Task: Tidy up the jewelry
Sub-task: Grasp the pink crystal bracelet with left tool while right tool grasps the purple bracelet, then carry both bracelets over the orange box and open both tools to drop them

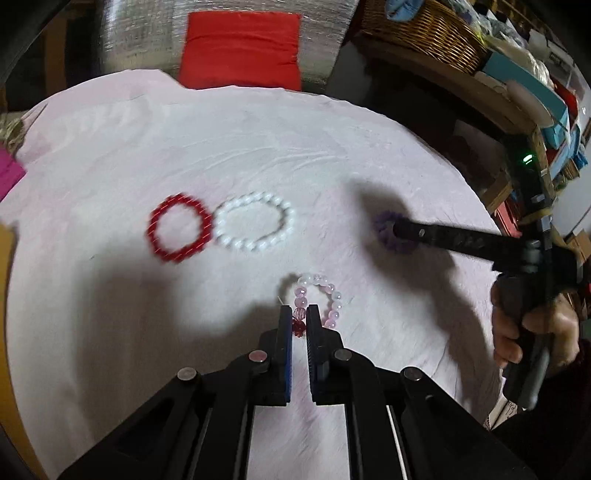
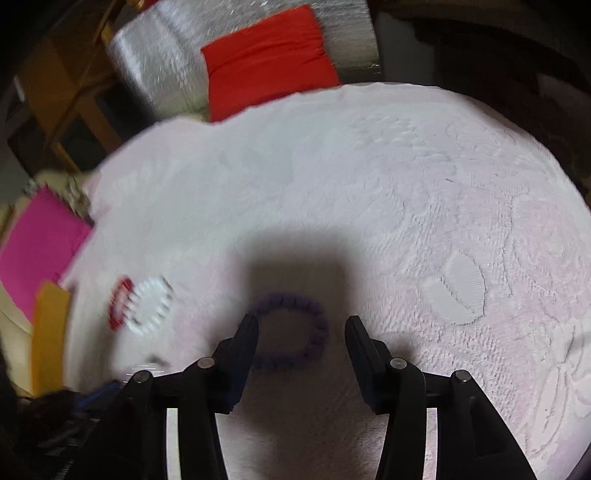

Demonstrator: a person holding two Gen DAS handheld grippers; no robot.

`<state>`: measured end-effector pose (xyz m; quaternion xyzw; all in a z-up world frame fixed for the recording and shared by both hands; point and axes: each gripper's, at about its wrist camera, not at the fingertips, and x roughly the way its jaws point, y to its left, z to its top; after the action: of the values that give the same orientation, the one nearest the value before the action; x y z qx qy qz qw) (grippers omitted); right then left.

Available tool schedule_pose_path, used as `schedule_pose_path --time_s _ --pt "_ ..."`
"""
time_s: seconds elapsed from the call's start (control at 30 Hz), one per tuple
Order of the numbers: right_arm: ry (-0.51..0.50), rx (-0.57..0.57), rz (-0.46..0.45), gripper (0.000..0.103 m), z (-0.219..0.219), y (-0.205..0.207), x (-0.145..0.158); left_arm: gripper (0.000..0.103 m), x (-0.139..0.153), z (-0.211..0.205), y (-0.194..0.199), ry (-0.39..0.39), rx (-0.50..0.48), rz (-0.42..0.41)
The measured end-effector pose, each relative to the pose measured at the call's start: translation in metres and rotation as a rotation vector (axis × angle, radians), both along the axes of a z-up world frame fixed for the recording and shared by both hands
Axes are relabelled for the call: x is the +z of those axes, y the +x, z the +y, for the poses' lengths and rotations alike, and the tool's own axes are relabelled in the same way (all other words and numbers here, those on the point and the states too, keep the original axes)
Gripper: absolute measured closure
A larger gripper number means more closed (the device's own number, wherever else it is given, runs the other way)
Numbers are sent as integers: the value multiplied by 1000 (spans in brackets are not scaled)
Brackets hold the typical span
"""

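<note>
Left gripper [image 1: 299, 317]: fingers [image 1: 285, 325] are drawn close together and clamped on the near arc of a pink and clear bead bracelet [image 1: 320, 298]; a red bead of that bracelet is seen pinched in the narrow gap. The rest of the loop is laid just ahead of the fingertips, on the pale pink cloth [image 1: 258, 155] by which the tabletop is covered.

Right gripper [image 2: 301, 325]: fingers [image 2: 246, 339] are held wide apart above the cloth. A purple bracelet [image 2: 295, 332] is placed between them, its left edge hidden behind the left finger; whether it is touched cannot be told. In the left wrist view the same gripper is seen reaching in from the right, with its tip over this bracelet.

Farther ahead of the left fingers, to the left: a white bead bracelet [image 1: 255, 221] is laid flat, with a red bracelet [image 1: 180, 228] just beside it on its left, apparently touching. Both are blurred.

Beyond the far edge of the cloth: a red cushion [image 1: 240, 48] is set against a silvery surface. A wicker basket [image 1: 428, 33] is seen at far right.
</note>
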<state>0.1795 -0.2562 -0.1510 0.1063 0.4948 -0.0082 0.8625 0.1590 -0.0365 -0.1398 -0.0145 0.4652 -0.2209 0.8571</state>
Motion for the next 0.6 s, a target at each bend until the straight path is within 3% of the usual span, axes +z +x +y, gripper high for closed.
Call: schedule_pose_path --time_s 0.13,0.2,0.27,0.37,0.6 --pt "-109 47 -33 54 16 -2 -2 96 5 20 -7 -19 49 -6" --pt "-128 61 -44 70 19 -4 -1 96 9 27 -9 -30 73 -14" --pt "-131 65 -47 92 19 -4 0 96 13 32 -12 -36 87 -24" --pt "-95 64 -50 92 15 -5 2 96 20 37 -14 -54 100 -40" --pt "106 52 -91 93 4 -9 15 96 39 51 -24 -91 126 -82"
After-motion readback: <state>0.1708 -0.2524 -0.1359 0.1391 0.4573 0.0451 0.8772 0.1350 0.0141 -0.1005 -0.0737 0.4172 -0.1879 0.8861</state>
